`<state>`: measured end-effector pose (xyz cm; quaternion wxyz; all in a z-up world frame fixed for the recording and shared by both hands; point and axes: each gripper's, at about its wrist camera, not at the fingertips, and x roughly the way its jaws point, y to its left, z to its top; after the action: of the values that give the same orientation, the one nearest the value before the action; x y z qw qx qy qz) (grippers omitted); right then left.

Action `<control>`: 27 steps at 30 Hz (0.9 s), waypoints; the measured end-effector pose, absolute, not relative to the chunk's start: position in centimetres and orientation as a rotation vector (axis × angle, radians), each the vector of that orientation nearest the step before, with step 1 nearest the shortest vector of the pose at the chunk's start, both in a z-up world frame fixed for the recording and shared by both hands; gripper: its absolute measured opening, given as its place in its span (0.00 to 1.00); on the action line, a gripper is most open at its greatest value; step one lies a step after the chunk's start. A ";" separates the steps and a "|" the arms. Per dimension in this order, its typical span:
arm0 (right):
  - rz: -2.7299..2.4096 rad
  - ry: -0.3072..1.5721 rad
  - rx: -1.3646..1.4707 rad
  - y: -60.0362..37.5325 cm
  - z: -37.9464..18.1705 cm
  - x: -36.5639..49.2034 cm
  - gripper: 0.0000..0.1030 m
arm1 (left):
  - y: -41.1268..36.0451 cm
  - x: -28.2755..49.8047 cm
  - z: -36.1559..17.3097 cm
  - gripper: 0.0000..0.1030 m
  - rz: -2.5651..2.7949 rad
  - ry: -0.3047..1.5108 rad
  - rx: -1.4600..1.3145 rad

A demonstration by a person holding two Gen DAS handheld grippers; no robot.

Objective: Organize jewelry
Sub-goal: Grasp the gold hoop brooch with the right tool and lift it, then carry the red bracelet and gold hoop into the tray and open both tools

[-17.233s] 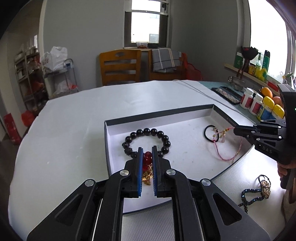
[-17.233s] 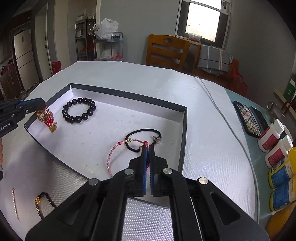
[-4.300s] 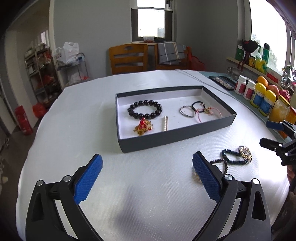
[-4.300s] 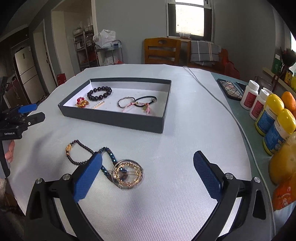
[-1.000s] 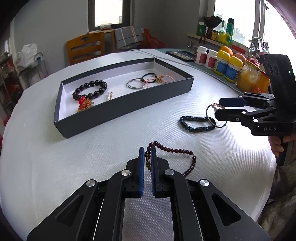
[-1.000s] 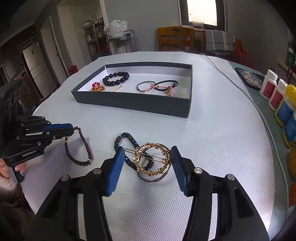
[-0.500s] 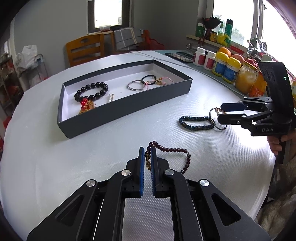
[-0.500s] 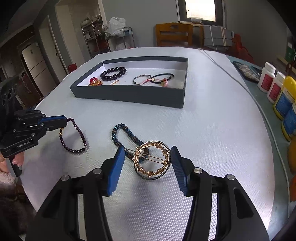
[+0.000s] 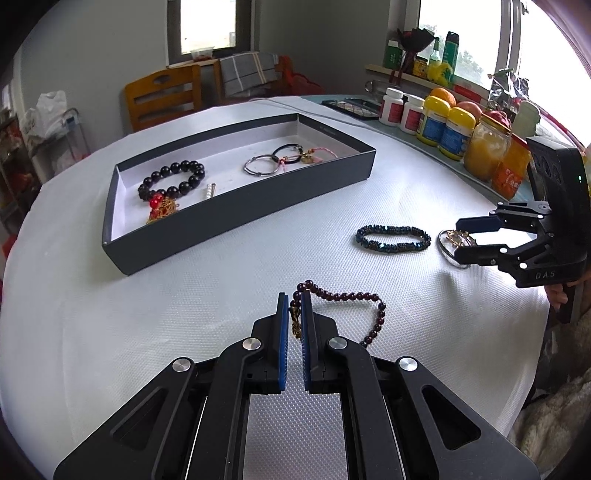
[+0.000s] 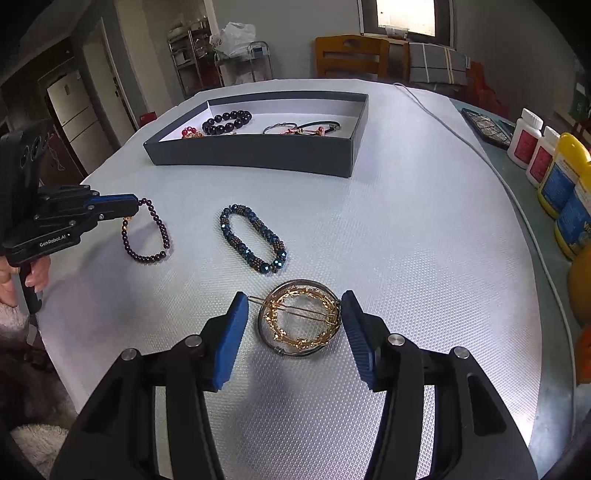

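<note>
**Tool and jewelry positions**

Left wrist view: left tool (image 9: 294,306) clamped on dark red bead bracelet (image 9: 354,297) at its gold charm; remaining beads trailing right onto bench (image 9: 184,295). Charm partly hidden between pads. Gray tray (image 9: 236,218) beyond.

Right wrist view: right tool (image 10: 293,314) apart, straddling gold hair clip (image 10: 301,319); right pad at its rim, contact unclear. Blue bead bracelet (image 10: 253,240) just beyond.

A white textured table cover (image 10: 406,229) is spread over the round table. Along its right edge, white pill bottles (image 9: 400,108) and yellow-capped jars (image 9: 448,129) are lined up. At the far side, a wooden chair (image 10: 351,55) is seen beneath a window (image 9: 207,26).
</note>
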<state>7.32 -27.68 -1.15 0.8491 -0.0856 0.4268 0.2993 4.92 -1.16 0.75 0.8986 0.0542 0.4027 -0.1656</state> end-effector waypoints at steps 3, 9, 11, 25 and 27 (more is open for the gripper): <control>0.646 0.878 -0.175 -27.9 -0.6 6.6 0.50 | -1.1 4.9 0.8 0.06 -0.343 0.832 0.113; 0.649 0.786 -0.213 -27.5 1.5 5.8 0.40 | -1.1 4.6 1.4 0.06 -0.351 0.811 0.112; 0.643 0.761 -0.223 -27.3 2.2 5.9 0.36 | -1.0 4.4 1.9 0.06 -0.355 0.798 0.112; 0.629 0.822 -0.318 -25.7 -0.3 6.6 0.36 | -1.3 4.6 1.5 0.06 -0.361 0.808 0.118; 0.622 0.836 -0.323 -25.4 -0.7 7.0 0.36 | -1.3 4.6 1.5 0.06 -0.363 0.809 0.118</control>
<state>7.04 -25.37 -0.74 0.8549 -0.1537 0.3975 0.2957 4.63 -1.31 1.46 0.9016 0.0572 0.3914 -0.1753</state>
